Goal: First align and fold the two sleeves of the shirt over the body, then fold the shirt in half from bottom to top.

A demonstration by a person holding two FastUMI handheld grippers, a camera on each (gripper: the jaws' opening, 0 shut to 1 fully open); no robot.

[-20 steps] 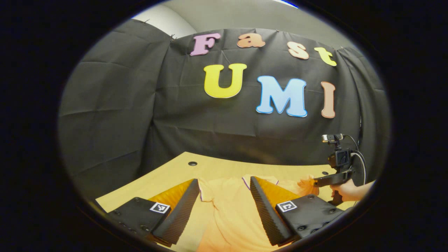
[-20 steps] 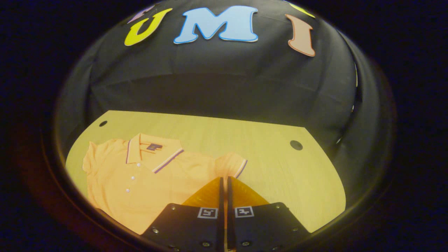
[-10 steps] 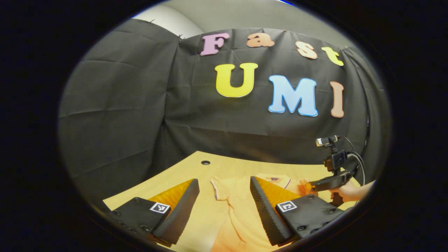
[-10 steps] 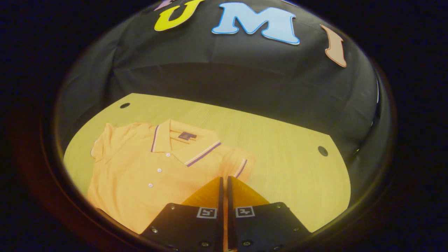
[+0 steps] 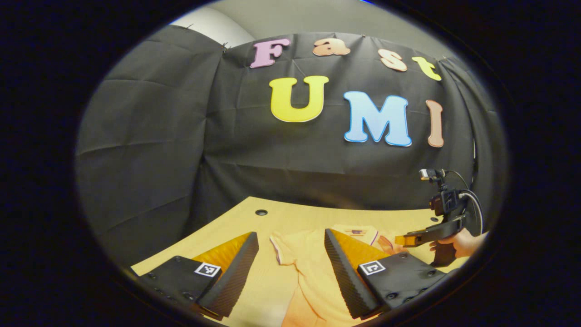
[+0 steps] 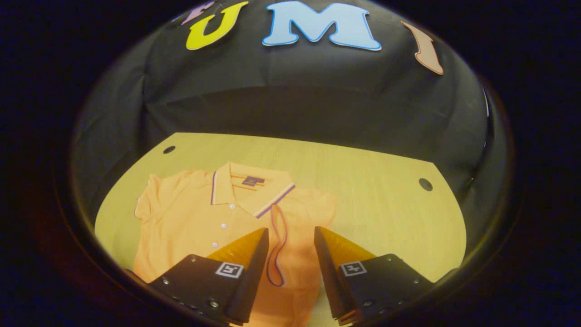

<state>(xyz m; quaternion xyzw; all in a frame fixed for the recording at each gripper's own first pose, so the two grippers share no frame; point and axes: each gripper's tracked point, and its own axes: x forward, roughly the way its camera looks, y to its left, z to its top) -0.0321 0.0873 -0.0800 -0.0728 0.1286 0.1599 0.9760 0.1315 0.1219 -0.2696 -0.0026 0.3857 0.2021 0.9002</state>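
Observation:
An orange polo shirt (image 6: 199, 218) lies face up on the wooden table (image 6: 372, 190), collar (image 6: 252, 184) toward the booth wall. One sleeve lies folded over the body, its striped cuff (image 6: 274, 245) between the fingers of my right gripper (image 6: 290, 247), which stands open just above it. The other sleeve (image 6: 145, 204) is spread out flat. In the left gripper view, my left gripper (image 5: 290, 256) is open over the spread sleeve (image 5: 279, 247) and shirt (image 5: 308, 268), holding nothing. The right gripper (image 5: 401, 240) appears there farther off, held by a hand (image 5: 460, 243).
The table has round holes near its far corners (image 6: 169, 149) (image 6: 425, 184) (image 5: 261, 212). Bare wood lies to the right of the shirt (image 6: 399, 227). Black cloth walls close off the back and sides.
My right gripper was shut on the sleeve; it has carried it over the body, opened and let it go. The left gripper has stayed open and barely shifted.

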